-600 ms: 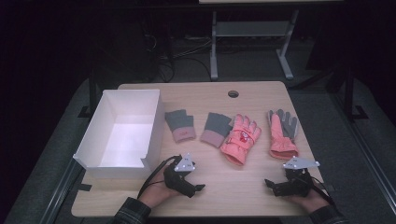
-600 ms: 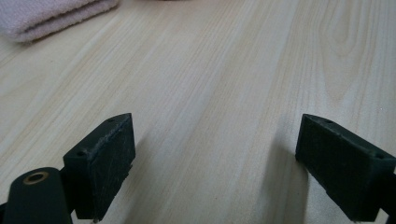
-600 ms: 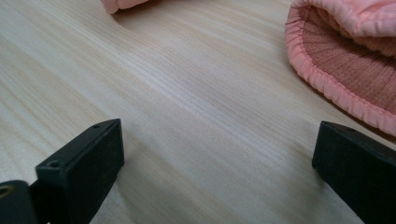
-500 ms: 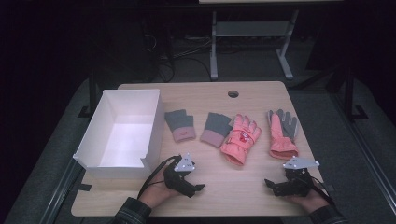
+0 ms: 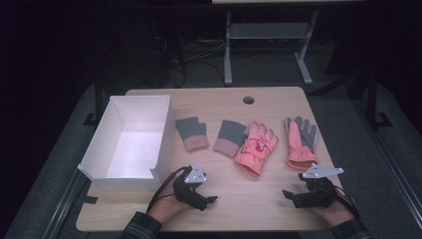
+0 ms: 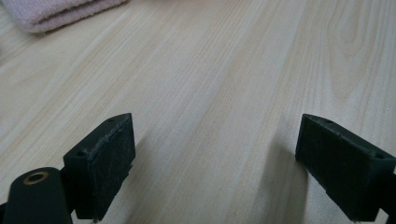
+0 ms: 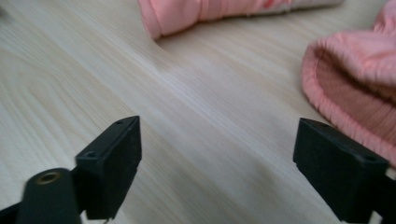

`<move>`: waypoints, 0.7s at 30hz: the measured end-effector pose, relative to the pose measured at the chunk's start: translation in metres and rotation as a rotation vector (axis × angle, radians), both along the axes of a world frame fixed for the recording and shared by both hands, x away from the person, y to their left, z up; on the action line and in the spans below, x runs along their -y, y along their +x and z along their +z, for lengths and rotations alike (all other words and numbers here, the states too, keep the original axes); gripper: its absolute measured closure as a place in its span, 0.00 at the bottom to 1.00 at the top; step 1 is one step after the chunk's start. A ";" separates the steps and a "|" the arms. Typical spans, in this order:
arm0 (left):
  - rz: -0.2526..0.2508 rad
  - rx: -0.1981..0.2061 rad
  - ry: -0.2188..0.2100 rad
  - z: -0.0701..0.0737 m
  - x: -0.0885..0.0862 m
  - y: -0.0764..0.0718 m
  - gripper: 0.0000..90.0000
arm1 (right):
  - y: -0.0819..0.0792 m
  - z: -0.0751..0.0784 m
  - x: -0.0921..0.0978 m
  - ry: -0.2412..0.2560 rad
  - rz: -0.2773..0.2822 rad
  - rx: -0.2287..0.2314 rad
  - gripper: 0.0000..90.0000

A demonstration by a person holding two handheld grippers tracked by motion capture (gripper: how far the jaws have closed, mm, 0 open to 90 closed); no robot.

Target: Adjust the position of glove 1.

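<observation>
Left gripper (image 6: 215,163): jaws are set wide, nothing held, bare table (image 5: 259,204) between them. Right gripper (image 7: 217,163): jaws likewise spread wide and empty. Both are rested near the table's near edge, with open wood between them. From the right gripper, the pink glove with grey palm (image 5: 300,139) is found at 12 o'clock, its ribbed cuff just beside the right jaw; the pink printed glove (image 5: 256,148) at 10 o'clock. Two grey fingerless gloves (image 5: 191,133) with pink cuffs are laid at 12–1 o'clock of the left gripper, apart. A white box (image 5: 94,159) is seen at its 10 o'clock.
</observation>
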State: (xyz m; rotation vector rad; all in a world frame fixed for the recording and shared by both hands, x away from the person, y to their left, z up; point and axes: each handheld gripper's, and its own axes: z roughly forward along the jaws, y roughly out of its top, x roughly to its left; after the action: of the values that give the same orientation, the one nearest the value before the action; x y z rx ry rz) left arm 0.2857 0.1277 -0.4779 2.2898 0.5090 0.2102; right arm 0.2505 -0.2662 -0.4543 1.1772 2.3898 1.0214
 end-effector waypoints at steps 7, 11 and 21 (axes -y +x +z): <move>0.049 -0.038 0.040 0.007 0.000 0.007 0.14 | 0.001 0.000 -0.002 0.007 0.005 0.008 0.20; 0.094 -0.040 0.004 0.015 0.002 0.014 0.14 | 0.003 -0.004 -0.001 0.010 -0.002 -0.021 0.17; 0.115 -0.033 0.002 0.030 0.021 0.032 0.17 | 0.003 -0.009 -0.001 0.004 -0.001 -0.025 0.15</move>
State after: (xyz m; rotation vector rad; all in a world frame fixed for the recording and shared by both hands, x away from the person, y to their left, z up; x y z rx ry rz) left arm 0.3176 0.1066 -0.4481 2.2709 0.6587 0.2298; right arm 0.2537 -0.2653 -0.4635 1.1995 2.4075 1.0173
